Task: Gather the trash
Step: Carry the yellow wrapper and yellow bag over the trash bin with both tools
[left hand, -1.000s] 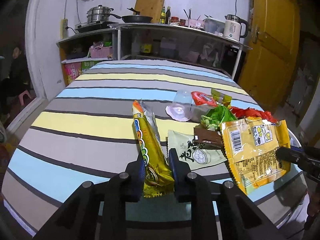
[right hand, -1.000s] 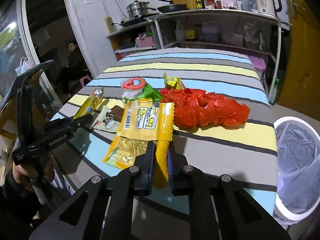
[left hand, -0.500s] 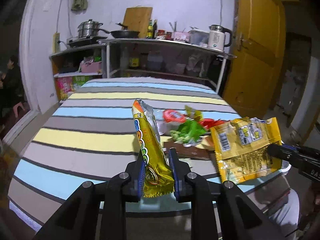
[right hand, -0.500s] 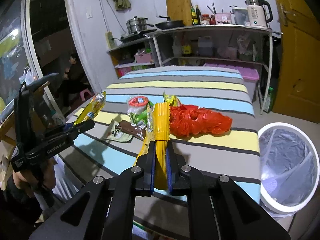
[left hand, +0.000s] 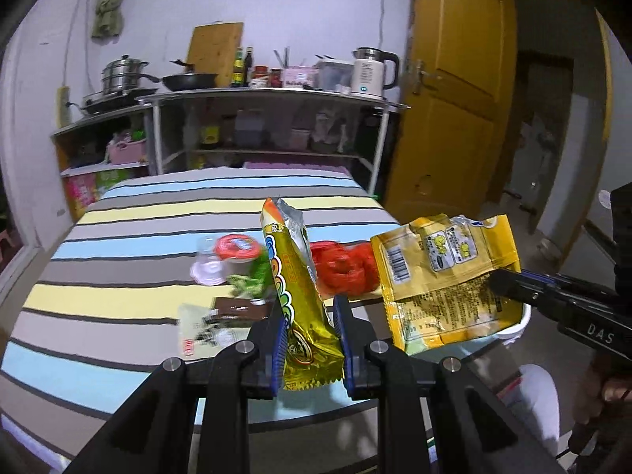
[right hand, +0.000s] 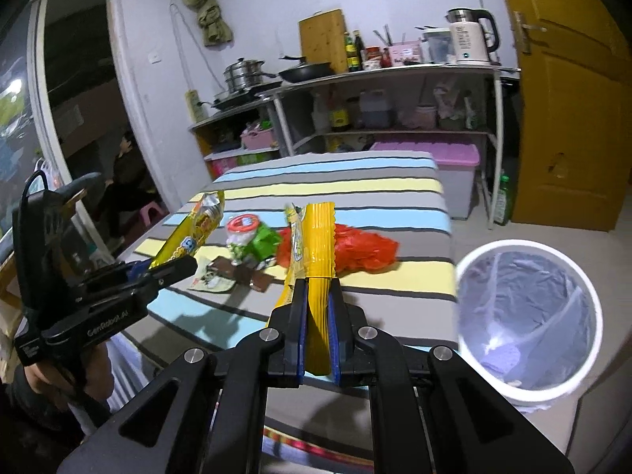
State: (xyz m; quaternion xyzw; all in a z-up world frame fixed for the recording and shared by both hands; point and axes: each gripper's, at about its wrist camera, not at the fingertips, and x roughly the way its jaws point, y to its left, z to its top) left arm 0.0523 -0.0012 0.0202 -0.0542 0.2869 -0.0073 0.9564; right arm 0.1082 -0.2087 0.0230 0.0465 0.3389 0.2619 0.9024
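Note:
My left gripper (left hand: 308, 316) is shut on a gold snack wrapper (left hand: 292, 288) and holds it upright above the striped table (left hand: 118, 237). My right gripper (right hand: 316, 296) is shut on a yellow snack bag (right hand: 316, 245), seen edge-on; the bag also shows in the left wrist view (left hand: 446, 280). Both are lifted off the table. A white bin with a clear liner (right hand: 529, 316) stands on the floor to the right of the table. A red plastic bag (right hand: 359, 249), a red-lidded cup (right hand: 245, 229), a green wrapper (right hand: 262, 243) and a brown wrapper (right hand: 245, 274) lie on the table.
Kitchen shelves (right hand: 387, 79) with pots, bottles and a kettle stand behind the table. A yellow door (right hand: 572, 118) is at the right. A purple-lidded storage box (right hand: 454, 170) sits by the table's far corner. A person sits in the doorway at the left (right hand: 126, 173).
Both grippers have lifted their wrappers up and back from the table. The right gripper has swung right, and the bin has come closer in its view.

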